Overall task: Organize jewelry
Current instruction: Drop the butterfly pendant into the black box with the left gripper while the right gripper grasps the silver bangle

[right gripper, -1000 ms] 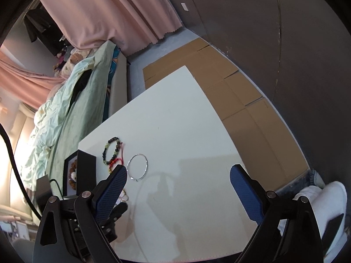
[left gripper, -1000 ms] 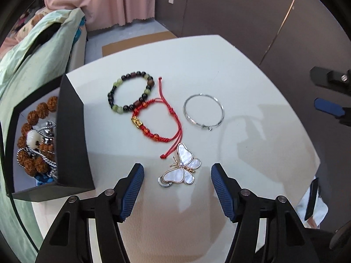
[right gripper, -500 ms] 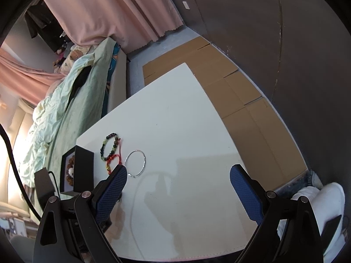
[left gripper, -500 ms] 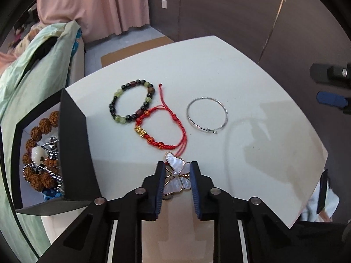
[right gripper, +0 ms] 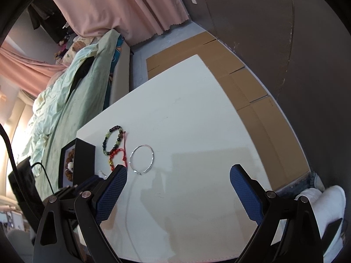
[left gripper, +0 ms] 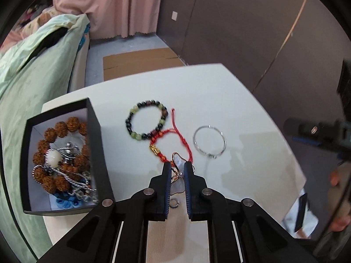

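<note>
Beside box (left gripper: 96,135): bead bracelet (left gripper: 145,120), red cord (left gripper: 173,144), bangle (left gripper: 209,141).

Pink curtain (left gripper: 114,6) at back. Pale green bedding (right gripper: 72,92) on bed left of white worktop (right gripper: 186,120). Flattened cardboard (right gripper: 248,92) on floor beside dark wall (left gripper: 241,26).

— What sort of place is this?
— A bedroom at home: a bed (right gripper: 72,100) with a green quilt (left gripper: 33,70) left of the tongs, pink curtains (left gripper: 114,6) beyond.
</note>
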The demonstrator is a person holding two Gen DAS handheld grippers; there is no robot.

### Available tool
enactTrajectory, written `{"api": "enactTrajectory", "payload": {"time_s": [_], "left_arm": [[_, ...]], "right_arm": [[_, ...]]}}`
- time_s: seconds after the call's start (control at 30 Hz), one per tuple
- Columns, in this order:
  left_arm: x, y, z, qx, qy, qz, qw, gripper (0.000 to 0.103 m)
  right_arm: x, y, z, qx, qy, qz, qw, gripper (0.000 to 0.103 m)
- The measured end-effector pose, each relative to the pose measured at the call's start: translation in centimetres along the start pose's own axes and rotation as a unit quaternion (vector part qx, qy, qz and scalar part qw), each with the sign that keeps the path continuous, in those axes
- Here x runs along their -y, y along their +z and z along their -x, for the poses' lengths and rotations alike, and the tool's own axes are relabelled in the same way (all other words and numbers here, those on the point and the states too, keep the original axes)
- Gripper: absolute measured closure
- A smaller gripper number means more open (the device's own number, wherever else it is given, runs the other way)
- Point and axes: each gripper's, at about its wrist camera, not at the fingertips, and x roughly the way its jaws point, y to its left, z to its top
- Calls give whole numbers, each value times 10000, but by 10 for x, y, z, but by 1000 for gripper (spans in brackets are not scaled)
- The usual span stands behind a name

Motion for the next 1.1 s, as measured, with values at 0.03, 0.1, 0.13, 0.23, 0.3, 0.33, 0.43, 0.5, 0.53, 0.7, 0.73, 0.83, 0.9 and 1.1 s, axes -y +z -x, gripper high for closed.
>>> {"api": "enactTrajectory", "payload": {"time_s": [0.03, 0.1, 0.13, 0.23, 0.3, 0.33, 0.43, 0.5, 0.53, 0.7, 0.73, 0.83, 0.9, 1.1], "left_arm": [[-2, 2, 4, 50, -13, 44, 10000, 91], [-6, 4, 12, 134, -56, 125, 9998, 91], [-10, 6, 18, 207, -79, 182, 9996, 91], [-18, 9, 33, 373, -63, 260, 9989, 91], [-24, 11, 42, 476, -68, 340, 9983, 91], [-28, 11, 46, 519, -65, 383, 9979, 91], [-40, 13, 55, 630, -27, 557, 9965, 91], [-50, 13, 59, 653, -56, 686, 9955, 91], [-54, 13, 61, 660, -66, 726, 9952, 91], [-68, 15, 72, 763, -25, 846, 9935, 91], [-72, 15, 73, 775, -45, 884, 9930, 91], [-80, 13, 74, 744, -50, 968, 9925, 91], [-84, 12, 71, 694, 51, 990, 9926, 91], [-93, 12, 69, 642, 139, 1067, 9921, 91]], "right_arm": [[-3, 0, -1, -22, 8, 21, 10000, 7], [-8, -1, -5, -65, 37, 74, 9999, 7], [-11, -2, -8, -103, 60, 114, 9999, 7], [-23, -4, -17, -205, 94, 243, 9994, 13], [-30, -5, -25, -325, 68, 354, 9988, 23], [-32, -5, -31, -380, 15, 393, 9985, 25], [-37, -3, -42, -424, -171, 455, 9979, 26], [-42, -1, -49, -450, -226, 520, 9974, 26], [-46, -1, -53, -495, -241, 584, 9968, 26], [-65, -2, -73, -680, -578, 963, 9913, 26], [-68, -3, -75, -682, -651, 1011, 9904, 26], [-72, -3, -81, -705, -755, 1116, 9884, 26], [-76, -3, -85, -686, -882, 1193, 9866, 26], [-94, -8, -93, -634, -1371, 1744, 9730, 26]]}}
